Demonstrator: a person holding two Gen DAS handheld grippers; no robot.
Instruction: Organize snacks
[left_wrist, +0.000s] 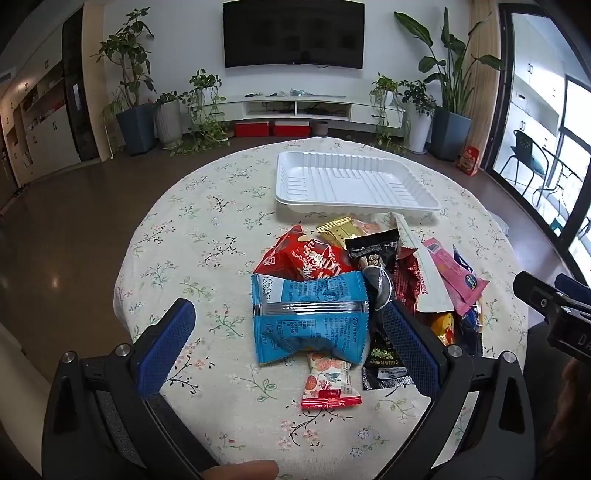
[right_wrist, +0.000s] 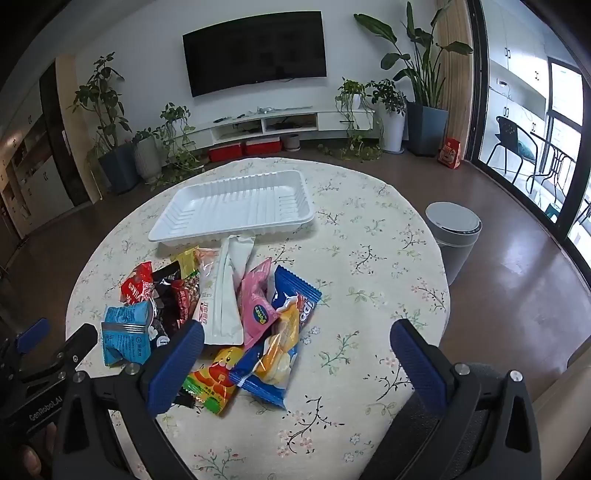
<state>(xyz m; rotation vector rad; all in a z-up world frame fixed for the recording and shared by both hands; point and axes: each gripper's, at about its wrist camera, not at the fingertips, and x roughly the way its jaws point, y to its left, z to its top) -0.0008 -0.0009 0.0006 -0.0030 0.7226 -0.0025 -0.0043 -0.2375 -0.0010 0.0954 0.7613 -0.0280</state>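
A pile of snack packets lies on the round floral table (left_wrist: 207, 229) (right_wrist: 369, 266). A light blue packet (left_wrist: 308, 317) (right_wrist: 125, 332) lies nearest my left gripper (left_wrist: 290, 314), which is open above the table and holds nothing. Behind the blue one are a red packet (left_wrist: 303, 258), a black one (left_wrist: 375, 245), a white pouch (right_wrist: 221, 295) and a pink packet (right_wrist: 258, 299). My right gripper (right_wrist: 297, 334) hangs open over the pile's right side, near a dark blue packet (right_wrist: 280, 350) and an orange-green one (right_wrist: 214, 384). An empty white tray (left_wrist: 351, 181) (right_wrist: 236, 203) sits behind the pile.
A small red-and-white packet (left_wrist: 328, 384) lies alone near the front edge. A grey bin (right_wrist: 454, 232) stands on the floor right of the table. Bare tablecloth spreads to the left and right of the pile. Plants and a TV cabinet line the far wall.
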